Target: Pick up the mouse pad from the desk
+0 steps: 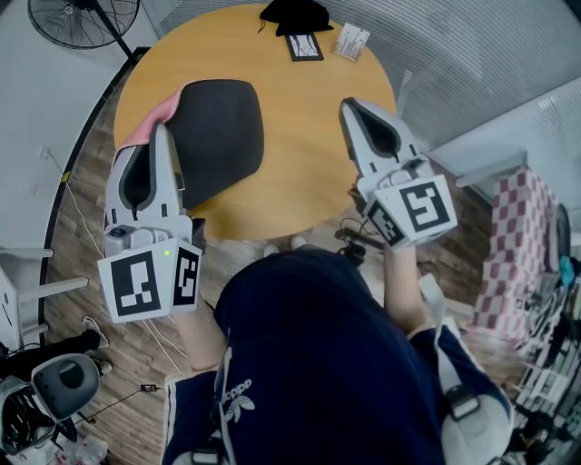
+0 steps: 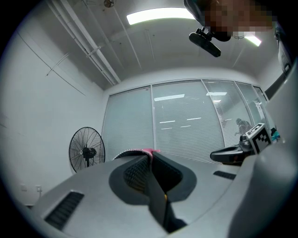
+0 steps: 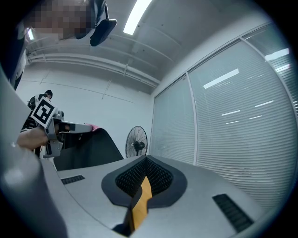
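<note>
The mouse pad (image 1: pixel 222 127) is dark with a pink underside and hangs above the left part of the round wooden table (image 1: pixel 300 136). My left gripper (image 1: pixel 162 132) is shut on its left edge. In the left gripper view the pad's pink rim (image 2: pixel 148 151) shows just past the closed left gripper (image 2: pixel 150 155). My right gripper (image 1: pixel 349 109) is held level over the table's right side, apart from the pad, shut with nothing in it (image 3: pixel 145 160). From the right gripper view the pad (image 3: pixel 88 148) hangs below the left gripper (image 3: pixel 70 128).
At the table's far edge lie a black item (image 1: pixel 295 14), a framed card (image 1: pixel 304 45) and a small white box (image 1: pixel 352 41). A standing fan (image 1: pixel 82 18) is at the back left. A checked cloth (image 1: pixel 513 245) hangs at the right.
</note>
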A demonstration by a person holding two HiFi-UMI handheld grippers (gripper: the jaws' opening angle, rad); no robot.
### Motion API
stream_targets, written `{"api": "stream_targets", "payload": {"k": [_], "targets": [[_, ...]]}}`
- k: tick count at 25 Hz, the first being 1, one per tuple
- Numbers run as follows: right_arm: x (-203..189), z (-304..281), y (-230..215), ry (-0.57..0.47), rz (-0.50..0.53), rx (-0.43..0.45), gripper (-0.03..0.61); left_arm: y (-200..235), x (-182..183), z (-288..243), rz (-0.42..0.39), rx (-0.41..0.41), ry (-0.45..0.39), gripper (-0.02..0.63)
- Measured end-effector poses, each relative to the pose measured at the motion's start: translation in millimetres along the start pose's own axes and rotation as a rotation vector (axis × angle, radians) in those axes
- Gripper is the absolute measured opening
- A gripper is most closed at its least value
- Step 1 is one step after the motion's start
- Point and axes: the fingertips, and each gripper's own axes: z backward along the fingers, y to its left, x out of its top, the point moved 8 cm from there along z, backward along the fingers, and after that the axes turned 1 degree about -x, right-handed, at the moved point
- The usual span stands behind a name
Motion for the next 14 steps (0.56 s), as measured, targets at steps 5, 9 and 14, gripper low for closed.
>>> {"api": "stream_targets", "payload": {"k": [5, 9, 14], "targets": [[2.1, -0.5, 1.0, 0.002, 0.005, 0.003, 0.002, 0.6, 3.2, 0.7, -0.004, 0.002, -0.003, 0.018], [3.0, -1.0, -0.8, 0.001, 0.005, 0.003, 0.002, -0.7, 4.3, -0.7, -0.009, 0.001, -0.002, 0.018], [2.2, -5.2, -4.2, 0.002, 0.005, 0.001, 0.002, 0.8, 3.7, -5.7, -0.010, 0.003, 0.000, 0.018]]}}
